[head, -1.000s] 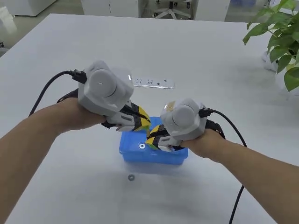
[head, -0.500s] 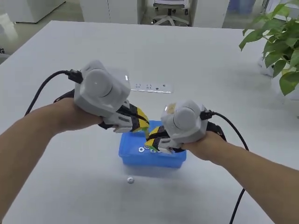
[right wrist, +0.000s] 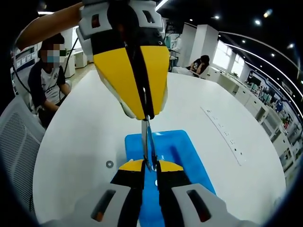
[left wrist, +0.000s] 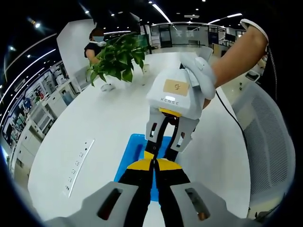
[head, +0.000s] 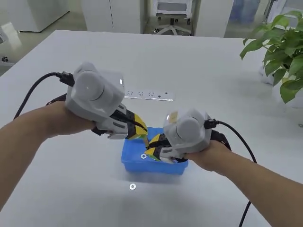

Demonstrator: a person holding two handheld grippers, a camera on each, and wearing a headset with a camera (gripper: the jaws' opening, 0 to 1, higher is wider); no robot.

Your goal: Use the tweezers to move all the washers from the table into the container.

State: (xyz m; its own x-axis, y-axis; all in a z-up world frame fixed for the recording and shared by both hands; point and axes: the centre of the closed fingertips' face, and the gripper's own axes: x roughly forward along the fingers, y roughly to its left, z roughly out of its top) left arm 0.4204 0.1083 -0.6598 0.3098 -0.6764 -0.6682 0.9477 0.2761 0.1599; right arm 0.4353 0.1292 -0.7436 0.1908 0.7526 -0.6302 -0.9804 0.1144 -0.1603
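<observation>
A blue container (head: 129, 163) sits on the white table, with one washer (head: 143, 156) inside it. Another washer (head: 132, 187) lies on the table just in front of the container. Thin metal tweezers (right wrist: 147, 142) span between the two grippers above the container. My left gripper (head: 140, 134) is shut on one end of them. My right gripper (head: 152, 151) faces it and is shut on the other end, low over the container (right wrist: 187, 158). In the right gripper view the loose washer (right wrist: 110, 164) lies left of the container. The tweezer tips are hidden.
A white power strip (head: 149, 95) lies on the table behind the container. A potted plant (head: 280, 52) stands at the far right edge. Cables trail back from both grippers. An office chair (head: 170, 10) is beyond the table, and people sit in the background.
The head camera has shifted, so the whole scene sits lower in the picture. Both grippers stay close together over the container, and the loose washer has not moved.
</observation>
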